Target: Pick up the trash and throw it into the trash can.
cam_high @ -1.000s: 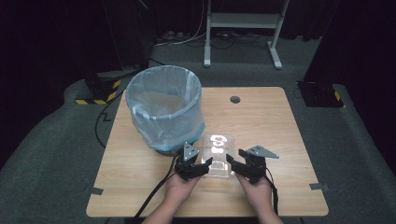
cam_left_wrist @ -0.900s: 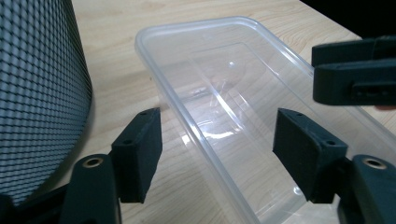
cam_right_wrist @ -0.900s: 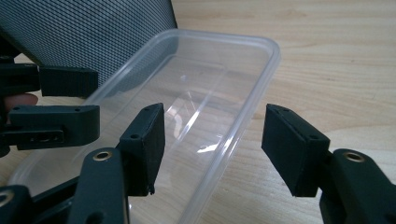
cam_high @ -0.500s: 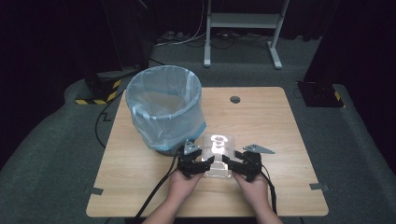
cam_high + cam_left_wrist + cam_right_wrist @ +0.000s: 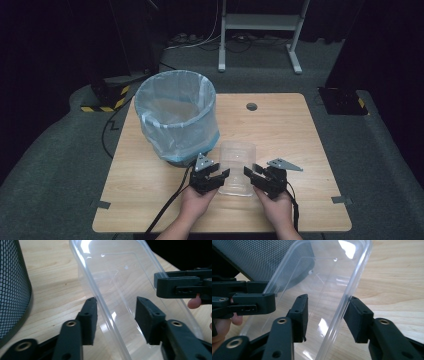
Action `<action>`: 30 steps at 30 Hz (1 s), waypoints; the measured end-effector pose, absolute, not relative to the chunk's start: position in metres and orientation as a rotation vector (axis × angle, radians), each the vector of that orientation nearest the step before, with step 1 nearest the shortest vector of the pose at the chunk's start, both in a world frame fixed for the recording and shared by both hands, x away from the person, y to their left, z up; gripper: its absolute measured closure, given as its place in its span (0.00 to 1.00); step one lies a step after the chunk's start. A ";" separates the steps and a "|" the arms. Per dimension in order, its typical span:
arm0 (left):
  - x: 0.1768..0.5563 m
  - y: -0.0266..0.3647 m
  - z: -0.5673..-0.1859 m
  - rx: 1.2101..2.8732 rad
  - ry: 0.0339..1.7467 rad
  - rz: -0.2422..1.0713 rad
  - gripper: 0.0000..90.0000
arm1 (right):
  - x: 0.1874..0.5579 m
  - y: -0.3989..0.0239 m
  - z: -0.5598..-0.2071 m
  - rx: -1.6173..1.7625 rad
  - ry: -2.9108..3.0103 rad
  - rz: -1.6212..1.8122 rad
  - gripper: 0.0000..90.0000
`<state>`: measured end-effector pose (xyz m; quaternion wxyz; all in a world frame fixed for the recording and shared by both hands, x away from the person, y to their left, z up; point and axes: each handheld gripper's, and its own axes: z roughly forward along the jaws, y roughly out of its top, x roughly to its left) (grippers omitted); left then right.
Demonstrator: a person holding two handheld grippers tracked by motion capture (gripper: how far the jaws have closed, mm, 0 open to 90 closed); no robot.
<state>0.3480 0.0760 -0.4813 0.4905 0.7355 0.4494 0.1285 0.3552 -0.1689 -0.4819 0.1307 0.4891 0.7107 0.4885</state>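
- Near the front edge of the worktop [image 5: 300,130], about midway along it, a clear plastic tub [image 5: 237,167] sits between the two hand-held grippers.
- Left gripper [image 5: 216,177]: the left gripper view shows its jaws apart, one on each side of the tub's rim, with a visible gap on the inner side. Whether the outer pad touches the plastic I cannot tell.
- Right gripper [image 5: 252,176]: in the right gripper view its jaws also stand open and straddle the opposite rim; the outer pad lies just against the wall, the inner one is clear of it.
- The person's left hand [image 5: 197,202] and right hand [image 5: 274,207] come in from the front edge, each wrapped around a gripper body.
- A mesh waste bin [image 5: 176,117] lined with a pale blue bag stands towards the back left corner, just beside the tub.
- A small round hole [image 5: 251,106] sits close to the back edge.
- No writing or label can be read on the tub, the bin or the grippers.
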 end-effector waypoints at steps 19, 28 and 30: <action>0.329 0.062 -0.456 1.682 0.925 0.600 0.87 | 0.328 -0.176 -0.456 1.233 1.846 1.382 0.78; 0.330 0.055 -0.420 1.616 0.842 0.676 0.87 | 0.326 -0.180 -0.418 1.145 1.742 1.403 0.77; 0.331 0.054 -0.411 1.597 0.823 0.689 0.87 | 0.325 -0.181 -0.408 1.123 1.721 1.404 0.77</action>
